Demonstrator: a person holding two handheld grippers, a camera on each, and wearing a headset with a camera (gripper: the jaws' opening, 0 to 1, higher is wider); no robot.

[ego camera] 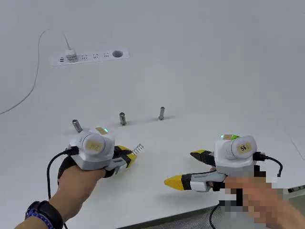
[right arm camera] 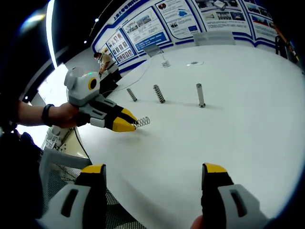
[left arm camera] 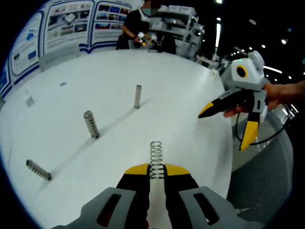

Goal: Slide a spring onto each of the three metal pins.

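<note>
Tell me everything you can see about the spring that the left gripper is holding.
The spring is a small coil of thin, silvery metal wire with open turns. The left gripper pinches one end between its yellow tips. The rest sticks straight out past them, with the free end pointing roughly toward the bare pin. It looks straight and unbent, held low over the white table. I cannot tell whether it touches the table.

**Two grey grippers with yellow tips**

The left gripper [ego camera: 131, 157] and the right gripper [ego camera: 180, 168] are built alike: a pale grey rounded housing is joined to black jaws that are tipped in yellow. A round tan label [ego camera: 94, 145] and a small green light [ego camera: 105, 130] are seen on each housing. A black cable [ego camera: 49, 168] is attached to each. A dark wristband [ego camera: 45, 213] is worn on the left wrist.
</note>
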